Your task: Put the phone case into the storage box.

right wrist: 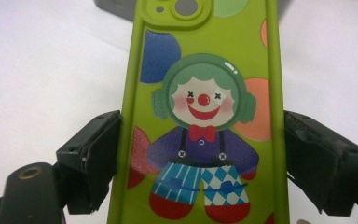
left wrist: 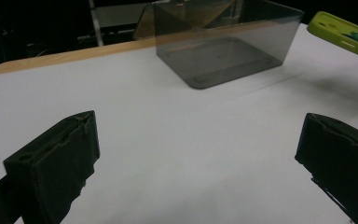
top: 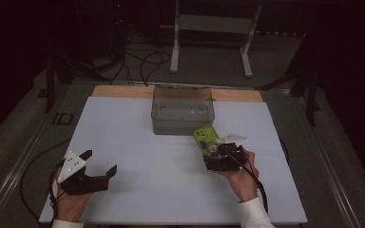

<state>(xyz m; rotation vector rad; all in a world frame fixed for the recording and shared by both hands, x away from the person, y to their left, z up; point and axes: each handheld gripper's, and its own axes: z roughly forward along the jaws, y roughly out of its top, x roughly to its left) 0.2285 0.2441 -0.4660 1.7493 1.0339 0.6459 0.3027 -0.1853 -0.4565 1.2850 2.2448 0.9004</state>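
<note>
While your right gripper (top: 217, 154) clamps the lime-green clown-print phone case (top: 206, 139), your left gripper (top: 100, 163) hangs wide open over bare sheet.

Your right jaws press the case's 2 long edges, holding it off the white table sheet (top: 142, 142), just in front of the smoky translucent plastic box (top: 182, 114) near the far wooden edge. Your left jaws stand far apart, touching nothing. Between your 2 grippers the sheet lies open, and also left of the box to the sheet's left edge.
</note>
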